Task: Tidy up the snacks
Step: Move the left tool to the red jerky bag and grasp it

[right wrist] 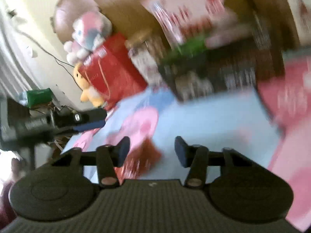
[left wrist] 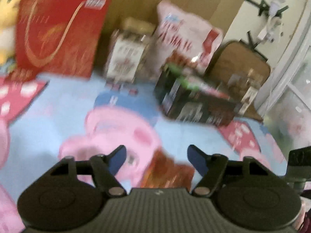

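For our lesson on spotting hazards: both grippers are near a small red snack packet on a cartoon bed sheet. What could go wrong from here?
1. Both the left gripper and right gripper are open around the same red snack packet, so they may collide.
2. The pictures are blurred; a fast grab may miss.
3. The soft sheet might get pinched along with the packet.

Soft daylight, heavy motion blur, fisheye-bent edges.
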Demonstrator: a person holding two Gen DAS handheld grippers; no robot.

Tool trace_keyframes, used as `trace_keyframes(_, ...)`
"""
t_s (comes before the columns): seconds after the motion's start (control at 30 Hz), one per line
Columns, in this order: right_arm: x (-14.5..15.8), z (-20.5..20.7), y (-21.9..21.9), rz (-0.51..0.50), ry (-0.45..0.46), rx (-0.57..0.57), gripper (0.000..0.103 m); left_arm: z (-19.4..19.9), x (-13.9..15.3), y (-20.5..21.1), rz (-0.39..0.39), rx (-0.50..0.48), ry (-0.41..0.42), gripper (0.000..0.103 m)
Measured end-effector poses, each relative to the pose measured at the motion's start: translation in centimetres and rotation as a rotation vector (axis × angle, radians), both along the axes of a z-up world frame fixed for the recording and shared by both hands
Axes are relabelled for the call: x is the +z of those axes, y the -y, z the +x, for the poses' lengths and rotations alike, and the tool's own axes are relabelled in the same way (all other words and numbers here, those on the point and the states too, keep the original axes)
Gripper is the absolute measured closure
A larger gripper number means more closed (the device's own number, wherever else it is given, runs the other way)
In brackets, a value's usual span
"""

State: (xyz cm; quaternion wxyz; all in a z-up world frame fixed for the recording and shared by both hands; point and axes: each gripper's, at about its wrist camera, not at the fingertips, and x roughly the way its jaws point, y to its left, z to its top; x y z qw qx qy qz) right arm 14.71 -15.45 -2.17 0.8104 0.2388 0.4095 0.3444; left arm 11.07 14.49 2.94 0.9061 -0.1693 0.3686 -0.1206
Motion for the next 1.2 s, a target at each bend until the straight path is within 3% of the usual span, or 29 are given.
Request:
trace_keyframes(0.23,-0.4,-1.4,-2.3,-0.020,-0.034,-0.002,0.056,-0.7,-2.7,-0.7,-0.085,-0.001,-0.044,0.038)
trace_keyframes(0.4,-0.8,-1.2,-3.9,-0.027,-0.005,-0.022,0.056,-1.3,-3.1,-0.3,-0.085,0.014,-0.013,0.038)
trace_keyframes(0.53,-1.1,-1.3,-5.0,-0.071,-0.020,-0.014,0.091,-1.8,-3.0,0.6,-0.057,0.016,-0.003,0.038)
trace_keyframes(0.77,-0.4,-3.9,-1.4,-0.065,0.015,-0.066,0.093,-2.8,-3.0,4.0,-0.110,-0.075,-0.011,0.038)
trace_keyframes(1.07,0.8,-7.9,5.4,-0.138,0.129,-0.216,0.092,-2.8,-2.9,14.2,-0.034,-0.303,-0.014,0.038)
trace_keyframes(1.2,0.9,-9.0,7.6,-0.183,0.176,-0.259,0.092,-2.2,-2.7,16.7,-0.015,-0.355,-0.026,0.037)
